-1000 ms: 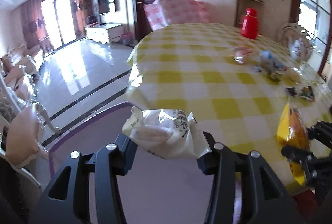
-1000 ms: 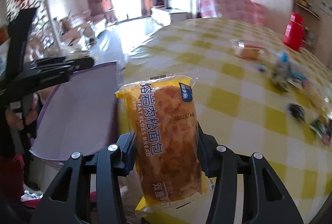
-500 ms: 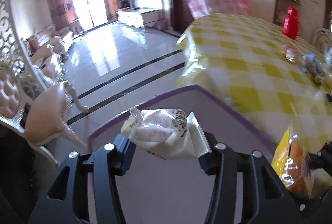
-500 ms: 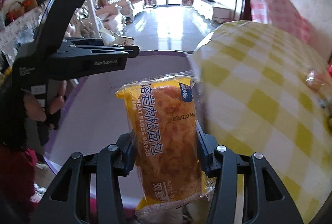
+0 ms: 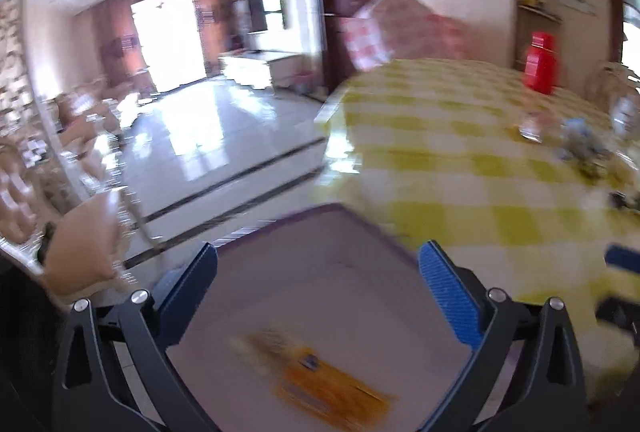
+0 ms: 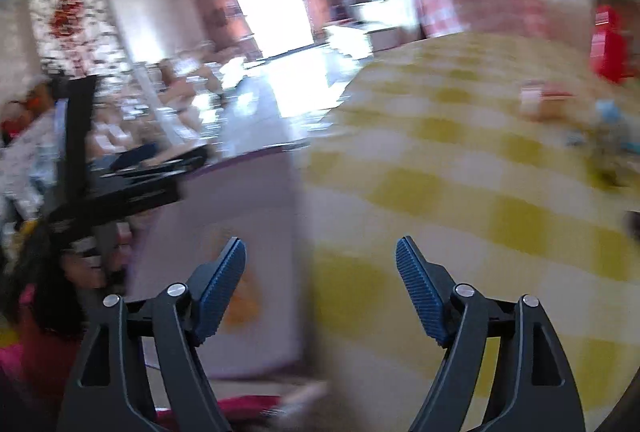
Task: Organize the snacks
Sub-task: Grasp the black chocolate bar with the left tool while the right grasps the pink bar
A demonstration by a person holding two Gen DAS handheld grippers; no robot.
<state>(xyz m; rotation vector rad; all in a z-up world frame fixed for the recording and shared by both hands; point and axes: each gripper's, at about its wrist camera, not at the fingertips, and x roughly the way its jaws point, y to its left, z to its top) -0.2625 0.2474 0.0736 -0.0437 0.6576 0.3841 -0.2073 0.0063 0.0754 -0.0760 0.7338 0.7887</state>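
Yellow-checked tablecloth (image 5: 460, 168) borders a purple-rimmed box (image 5: 320, 272) where the orange bread packet (image 5: 320, 384) lies. Both left gripper (image 5: 320, 292) and right gripper (image 6: 320, 280) are opening, nothing between their jaws. Remaining snacks (image 5: 580, 148) sit across the table, likely light, crinkly, slippery; pinch mid-body.

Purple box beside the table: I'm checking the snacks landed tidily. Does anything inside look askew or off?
Only that the orange bread packet lies at a slant on the floor of the purple box. Blur hides any damage. Both grippers' jaws are opening, nothing between them.
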